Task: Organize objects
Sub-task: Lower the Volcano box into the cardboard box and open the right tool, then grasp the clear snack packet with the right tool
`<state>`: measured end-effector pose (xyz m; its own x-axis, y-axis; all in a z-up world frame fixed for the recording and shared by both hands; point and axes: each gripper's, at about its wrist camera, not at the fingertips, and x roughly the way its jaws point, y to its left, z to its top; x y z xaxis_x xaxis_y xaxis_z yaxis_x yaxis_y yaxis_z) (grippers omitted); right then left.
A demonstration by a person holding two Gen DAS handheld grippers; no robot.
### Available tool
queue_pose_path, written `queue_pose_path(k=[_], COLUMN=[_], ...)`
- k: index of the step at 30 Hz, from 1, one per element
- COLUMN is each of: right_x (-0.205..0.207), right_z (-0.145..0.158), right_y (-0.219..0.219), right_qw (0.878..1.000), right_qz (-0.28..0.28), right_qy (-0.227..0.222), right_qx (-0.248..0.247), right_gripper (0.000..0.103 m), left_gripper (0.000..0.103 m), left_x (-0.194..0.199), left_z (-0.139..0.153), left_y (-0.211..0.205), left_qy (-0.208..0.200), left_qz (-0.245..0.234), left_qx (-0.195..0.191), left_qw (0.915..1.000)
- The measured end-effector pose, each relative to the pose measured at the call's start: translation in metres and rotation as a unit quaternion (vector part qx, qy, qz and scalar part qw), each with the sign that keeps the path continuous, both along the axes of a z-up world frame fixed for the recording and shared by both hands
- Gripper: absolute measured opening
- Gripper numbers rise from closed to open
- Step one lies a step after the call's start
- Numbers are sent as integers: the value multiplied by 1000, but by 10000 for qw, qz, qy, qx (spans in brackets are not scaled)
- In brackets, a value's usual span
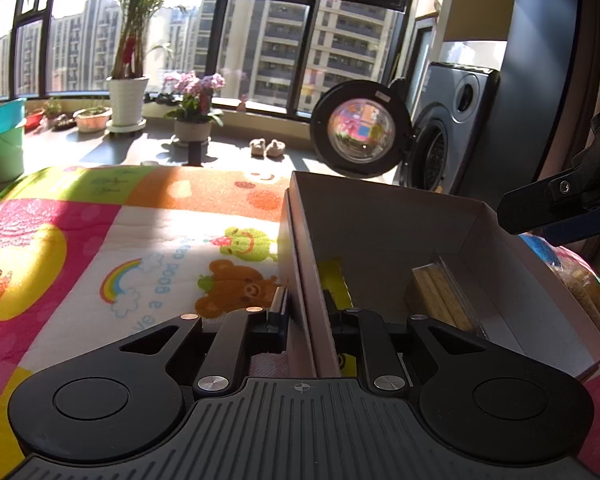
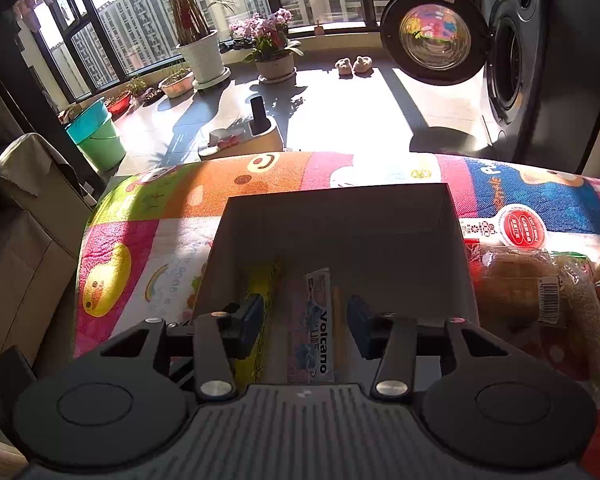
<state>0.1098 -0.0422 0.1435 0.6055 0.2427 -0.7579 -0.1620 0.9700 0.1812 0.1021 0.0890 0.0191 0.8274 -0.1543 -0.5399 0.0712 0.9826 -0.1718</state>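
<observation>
Both wrist views look close into the box (image 1: 380, 220) (window-facing).

Left tongs (image 1: 306, 312) clamped shut; right tongs (image 2: 306, 326) spread apart.

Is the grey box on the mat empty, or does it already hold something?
Not empty. The grey box holds a yellow packet, a Volcano packet and a clear pack of sticks.

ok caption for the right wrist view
Open right gripper poised above a Volcano packet inside the cardboard box.
</observation>
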Motion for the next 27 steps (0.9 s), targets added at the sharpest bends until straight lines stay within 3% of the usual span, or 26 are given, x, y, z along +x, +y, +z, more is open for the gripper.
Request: queue_pose_path(k=[3,6,9,14,20,27], right_x=[-12,-21,-31,-46,-49,-30], right_z=[16,31,42,45,0,-47], right_y=[-17,-52,-98,-197,-269,-279], right_qw=[9987,9967,9915,9719,9540,9526], right_qz=[-61,-323,-792,-2044,-2861,-2900], right_qy=[-361,-538,-698,-703,-93,316], right_qx=[-351,-525,-757,-934,-894,-864], right_gripper=[60,62,66,70,76,79], left_gripper=[18,18,18,18,18,18], left_x=[0,0,0,0,0,0], left_z=[0,0,0,0,-1,0], left_y=[0,0,0,1,1,1], left_qy=[1,0,1,-5,-11,-13], left_qz=[1,2,3,6,7,12], left_qx=[-12,-6,-3,11,21,28], left_qw=[10000,10000,10000,10000,10000,10000])
